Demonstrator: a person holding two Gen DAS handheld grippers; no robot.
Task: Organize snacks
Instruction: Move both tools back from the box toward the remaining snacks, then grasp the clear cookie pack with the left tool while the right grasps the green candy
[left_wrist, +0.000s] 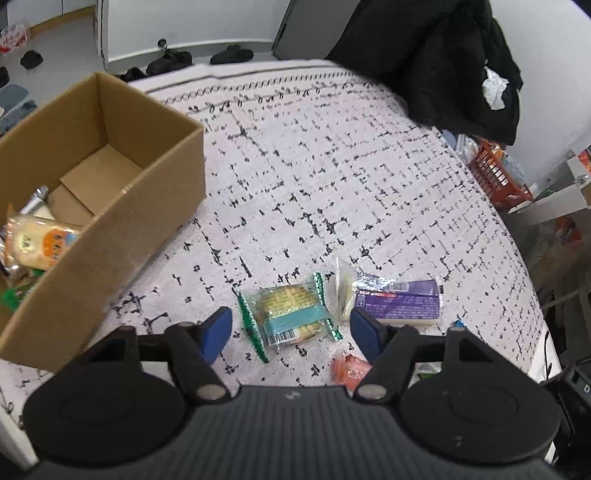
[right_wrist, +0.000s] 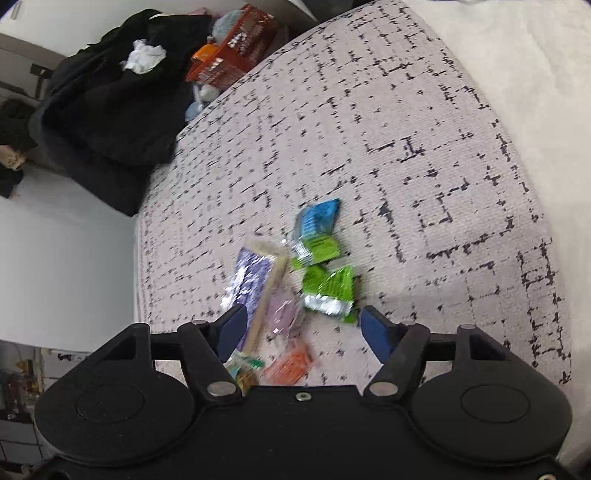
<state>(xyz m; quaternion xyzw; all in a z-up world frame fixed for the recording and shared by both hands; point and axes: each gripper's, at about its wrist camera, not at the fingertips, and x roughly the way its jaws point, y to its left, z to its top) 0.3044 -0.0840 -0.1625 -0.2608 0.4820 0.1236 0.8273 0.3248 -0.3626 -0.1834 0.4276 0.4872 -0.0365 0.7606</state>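
At the far left a brown cardboard box (left_wrist: 110, 177) sits open-topped on the patterned rug (left_wrist: 332, 166), with a clear-wrapped pack of pale crackers (left_wrist: 35, 240) lying in its near end. Right of it, the left hand-held gripper (left_wrist: 290, 332) hangs with jaws spread either side of a cookie packet (left_wrist: 291, 314) in crinkly clear film with green serrated ends, its long axis running roughly left to right; the pads are clear of it. Just right lies a flat purple bar (left_wrist: 399, 302), lengthwise across the view. An orange wrapper (left_wrist: 349, 369) sits nearest. The right hand-held gripper (right_wrist: 301, 325), also spread, hangs over blurred wrappers beside a shiny green packet (right_wrist: 328, 290). Dark clothing (right_wrist: 110, 103) is heaped beyond.
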